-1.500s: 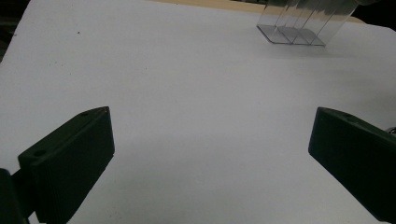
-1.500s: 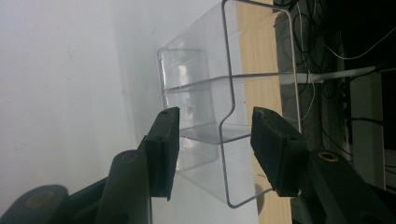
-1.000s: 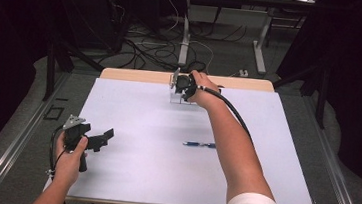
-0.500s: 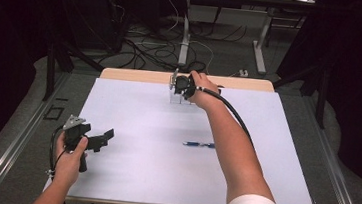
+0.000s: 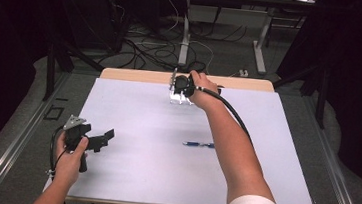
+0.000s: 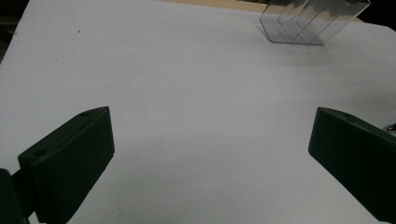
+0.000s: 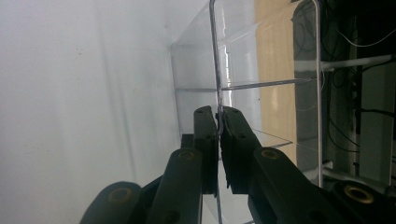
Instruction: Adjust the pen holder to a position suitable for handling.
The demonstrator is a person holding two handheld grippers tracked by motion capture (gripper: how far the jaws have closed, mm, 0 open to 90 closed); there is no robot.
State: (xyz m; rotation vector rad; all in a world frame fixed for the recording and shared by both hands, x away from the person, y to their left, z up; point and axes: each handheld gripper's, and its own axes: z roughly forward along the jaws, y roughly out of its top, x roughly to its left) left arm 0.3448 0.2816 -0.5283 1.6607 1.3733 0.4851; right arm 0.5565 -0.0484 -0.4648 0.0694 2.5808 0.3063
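Note:
A clear plastic organizer (image 5: pixel 178 98) with several compartments stands at the far middle of the white table (image 5: pixel 136 128). My right gripper (image 5: pixel 176 85) is at it, and in the right gripper view (image 7: pixel 218 122) both jaws are shut on one thin clear wall of the organizer (image 7: pixel 243 60). My left gripper (image 5: pixel 108 136) hovers near the table's left edge with its jaws wide open and nothing between them (image 6: pixel 210 140). The organizer (image 6: pixel 310 21) shows far off at the upper right of the left gripper view. A blue pen (image 5: pixel 199 144) lies on the table beside the right forearm.
A strip of bare wooden tabletop (image 5: pixel 136 74) runs behind the white sheet. Cables and table legs (image 5: pixel 185 37) cover the floor beyond. Dark curtains stand on both sides.

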